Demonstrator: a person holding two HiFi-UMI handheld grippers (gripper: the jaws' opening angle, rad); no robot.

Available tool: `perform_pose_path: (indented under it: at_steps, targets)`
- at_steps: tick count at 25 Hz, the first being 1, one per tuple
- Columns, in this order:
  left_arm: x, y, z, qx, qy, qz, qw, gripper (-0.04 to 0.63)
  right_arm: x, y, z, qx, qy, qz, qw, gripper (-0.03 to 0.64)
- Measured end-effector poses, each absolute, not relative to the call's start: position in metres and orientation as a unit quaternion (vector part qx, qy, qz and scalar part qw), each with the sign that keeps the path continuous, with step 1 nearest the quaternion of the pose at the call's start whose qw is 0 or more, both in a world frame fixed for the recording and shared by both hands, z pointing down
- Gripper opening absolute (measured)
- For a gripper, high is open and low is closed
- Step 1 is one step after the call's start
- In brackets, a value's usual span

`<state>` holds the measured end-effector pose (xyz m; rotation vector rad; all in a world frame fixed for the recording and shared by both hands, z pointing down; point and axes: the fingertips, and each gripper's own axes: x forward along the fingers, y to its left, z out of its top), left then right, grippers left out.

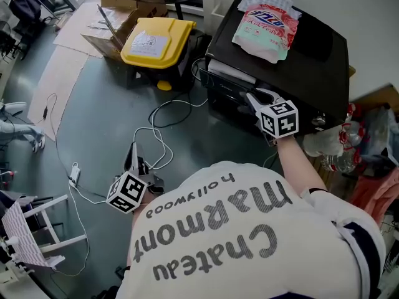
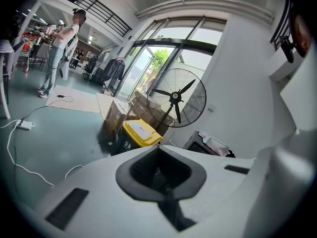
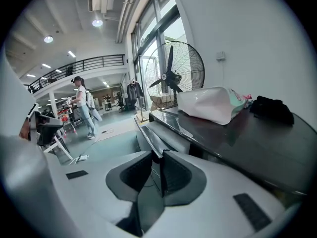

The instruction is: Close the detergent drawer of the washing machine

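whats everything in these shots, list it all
washing machine: one, black, right of the head view
detergent drawer: one, grey, pulled out of its front
detergent bag: one, pink and white, on the machine top
bin: one, yellow lid, left of the machine
fan: one, black, behind the bin
cables: several, white, on the floor
chair: one, white, lower left
left gripper: one, white, shut, empty
right gripper: one, white, shut on the drawer edge

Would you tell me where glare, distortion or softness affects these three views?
Head view: even light, sharp. Left gripper view: heavy fisheye curving, dark corners, tall glass windows washed out, left tongs soft up close. Right gripper view: same curving, glossy black washing machine top mirroring the white detergent bag, grey detergent drawer pinched in the right tongs slightly soft.
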<state>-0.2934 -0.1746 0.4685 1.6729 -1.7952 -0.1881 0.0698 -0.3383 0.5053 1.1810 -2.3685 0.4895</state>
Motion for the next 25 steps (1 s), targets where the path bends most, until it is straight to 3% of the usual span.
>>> perform_pose_path:
  at_steps: [25]
  targets:
    - [-0.305,-0.179,0.475,0.634,-0.691,-0.074,0.339,0.008,0.085,-0.368,0.508,0.504,-0.812,0.18,0.232,0.1]
